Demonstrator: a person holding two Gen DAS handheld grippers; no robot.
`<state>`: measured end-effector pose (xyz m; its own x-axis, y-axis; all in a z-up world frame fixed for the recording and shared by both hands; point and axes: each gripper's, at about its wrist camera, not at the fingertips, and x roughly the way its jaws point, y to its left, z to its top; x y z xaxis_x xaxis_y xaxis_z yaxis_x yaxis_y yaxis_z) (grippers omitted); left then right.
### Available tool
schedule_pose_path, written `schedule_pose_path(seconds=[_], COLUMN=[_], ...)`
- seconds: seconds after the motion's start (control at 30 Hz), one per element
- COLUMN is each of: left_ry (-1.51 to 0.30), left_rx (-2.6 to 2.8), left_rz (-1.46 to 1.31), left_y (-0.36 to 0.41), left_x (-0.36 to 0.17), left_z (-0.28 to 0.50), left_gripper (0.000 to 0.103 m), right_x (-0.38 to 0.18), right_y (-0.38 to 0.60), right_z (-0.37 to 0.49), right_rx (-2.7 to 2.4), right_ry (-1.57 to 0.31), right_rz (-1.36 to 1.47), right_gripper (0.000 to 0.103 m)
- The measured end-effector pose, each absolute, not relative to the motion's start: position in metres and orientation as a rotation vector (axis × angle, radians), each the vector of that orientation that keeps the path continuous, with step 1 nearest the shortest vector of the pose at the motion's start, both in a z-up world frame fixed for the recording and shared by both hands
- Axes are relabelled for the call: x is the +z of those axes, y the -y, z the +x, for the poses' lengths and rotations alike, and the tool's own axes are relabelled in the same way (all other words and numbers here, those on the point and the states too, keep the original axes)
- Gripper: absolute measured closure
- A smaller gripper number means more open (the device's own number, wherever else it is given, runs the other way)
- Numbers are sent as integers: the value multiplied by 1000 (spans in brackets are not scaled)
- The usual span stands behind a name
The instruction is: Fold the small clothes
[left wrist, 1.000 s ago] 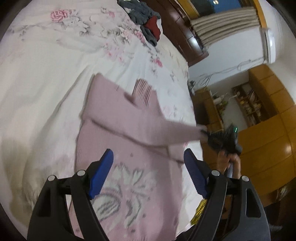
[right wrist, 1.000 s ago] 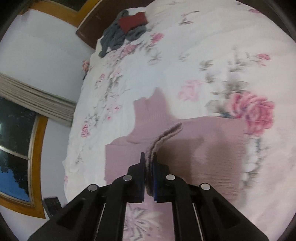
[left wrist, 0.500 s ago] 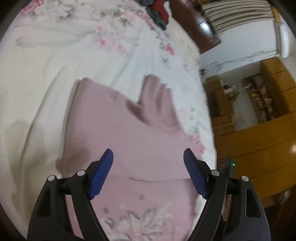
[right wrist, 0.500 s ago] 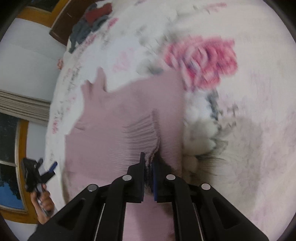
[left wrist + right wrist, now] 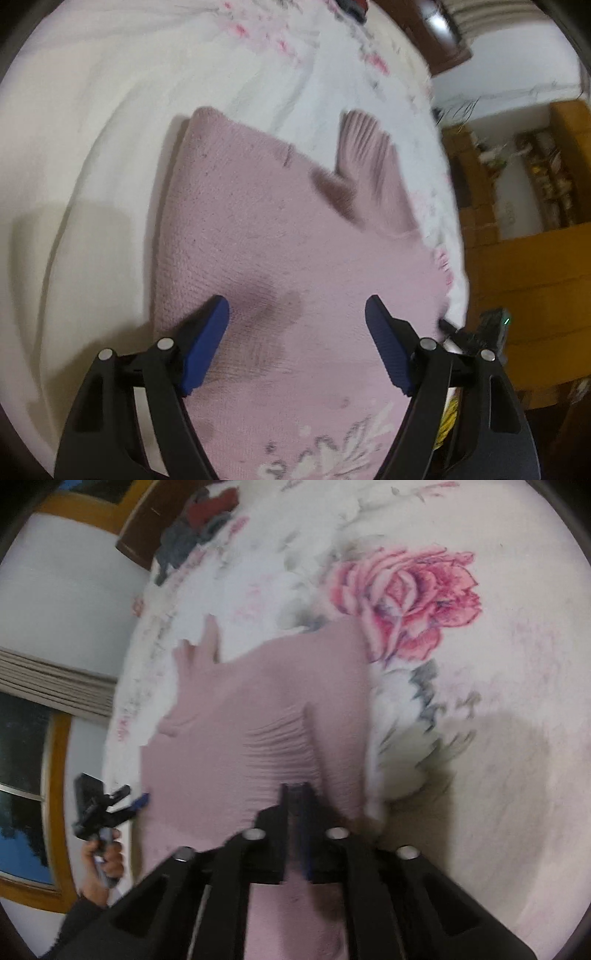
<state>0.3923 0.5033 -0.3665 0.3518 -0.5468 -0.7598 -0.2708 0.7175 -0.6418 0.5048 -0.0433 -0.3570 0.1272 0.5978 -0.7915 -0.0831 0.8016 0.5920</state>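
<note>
Left wrist view looks down on a pink knitted sweater (image 5: 280,258) spread flat on a bed covered by a white floral bedspread (image 5: 110,110). The left gripper (image 5: 297,321) hovers over the lower body of the garment with its blue-padded fingers (image 5: 207,339) spread wide apart and nothing between them; whether the tips touch the knit cannot be told. The ribbed collar (image 5: 364,147) points toward the far edge of the bed, and a white flower pattern (image 5: 332,454) shows on the sweater near the bottom of the frame. At the right edge of the bed the other tool appears as a dark shape with a small green light.

Right wrist view shows the right gripper (image 5: 295,794) with its jaws pinched close together on a ribbed sleeve cuff (image 5: 284,738), which lies over the sweater's body. A large pink rose (image 5: 406,598) printed on the bedspread sits just beyond the sweater's far corner. At the left of this view a hand (image 5: 103,864) grips the handle of the left tool beside the sweater's edge. A heap of dark grey and red clothes (image 5: 195,528) lies at the far corner of the bed, well apart from the sweater.
</note>
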Motion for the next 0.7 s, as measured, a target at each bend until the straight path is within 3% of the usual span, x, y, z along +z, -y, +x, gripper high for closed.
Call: schedule_pose_path(seconds=[0.17,0.27,0.4,0.57,0.7], left_ry=[-1170,-1158,-1138,-1152,-1143], left_rx=[-271,-271,-271,-253,-268], left_rz=[-666,-634,-627,-600,-606], left_y=[-495,-482,-463,-453,-452], left_x=[-323,-322,-338,-375,-391], left_z=[449,503,557,598,611], left_gripper=[30,24,25,42,47], right_x=[-317,-311,-319,-341,-363], right_y=[19,-18,-70,-122,-138], right_z=[549,586,635,674,692], right_rx=[586,629,646,648,639], right_ry=[-1284,-1278,-1286,-1289,-1299], right_rz=[437,460,458,400,376], right_gripper=[83,79,77,74,73])
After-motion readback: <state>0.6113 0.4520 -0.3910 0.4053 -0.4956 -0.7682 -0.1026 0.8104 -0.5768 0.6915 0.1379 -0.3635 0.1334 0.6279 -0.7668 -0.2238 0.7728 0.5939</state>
